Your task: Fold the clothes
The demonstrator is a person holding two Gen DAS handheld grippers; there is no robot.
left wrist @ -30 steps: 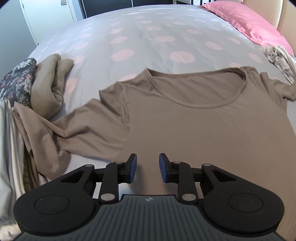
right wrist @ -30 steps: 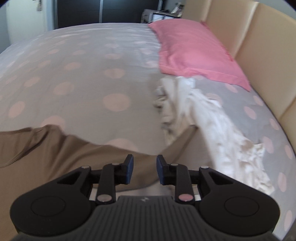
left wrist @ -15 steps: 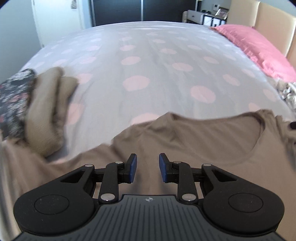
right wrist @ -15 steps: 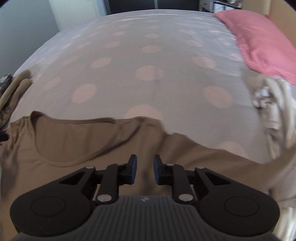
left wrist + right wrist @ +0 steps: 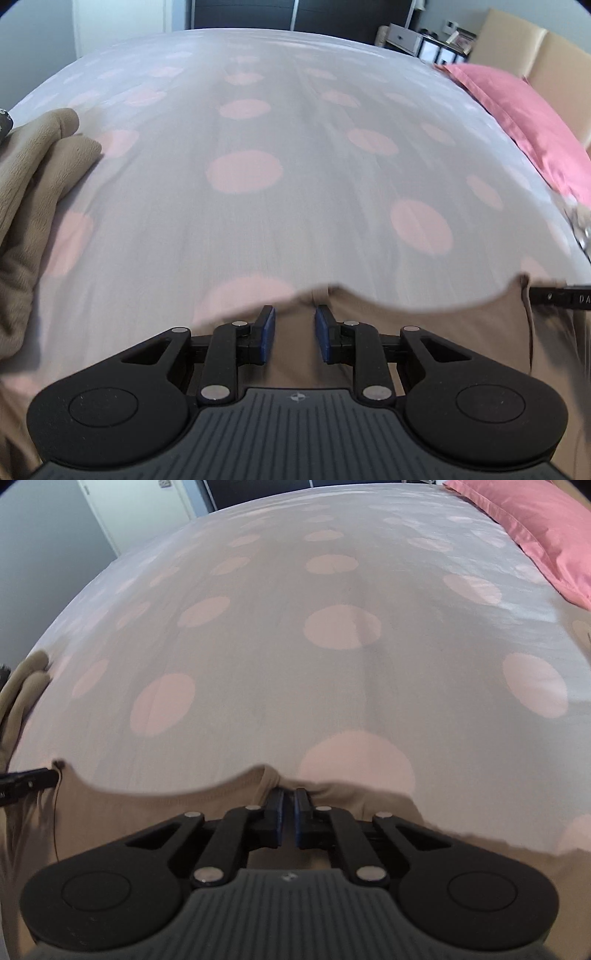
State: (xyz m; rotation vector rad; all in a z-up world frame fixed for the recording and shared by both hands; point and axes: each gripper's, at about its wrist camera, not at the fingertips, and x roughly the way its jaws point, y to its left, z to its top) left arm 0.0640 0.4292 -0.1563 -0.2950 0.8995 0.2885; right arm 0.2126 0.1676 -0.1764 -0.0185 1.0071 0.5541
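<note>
The right gripper (image 5: 289,805) has its jaws nearly together, pinching the top edge of the brown T-shirt (image 5: 155,812) on the spotted bed (image 5: 332,664); the left gripper (image 5: 294,325) holds its jaws apart over that edge, gripping nothing

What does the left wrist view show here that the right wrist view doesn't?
Only the left wrist view shows the left gripper open over the brown shirt, plus the padded headboard. Only the right wrist view shows the right gripper shut on the shirt's top edge. Both share the spotted bedspread, the pink pillow and the beige garment.
</note>
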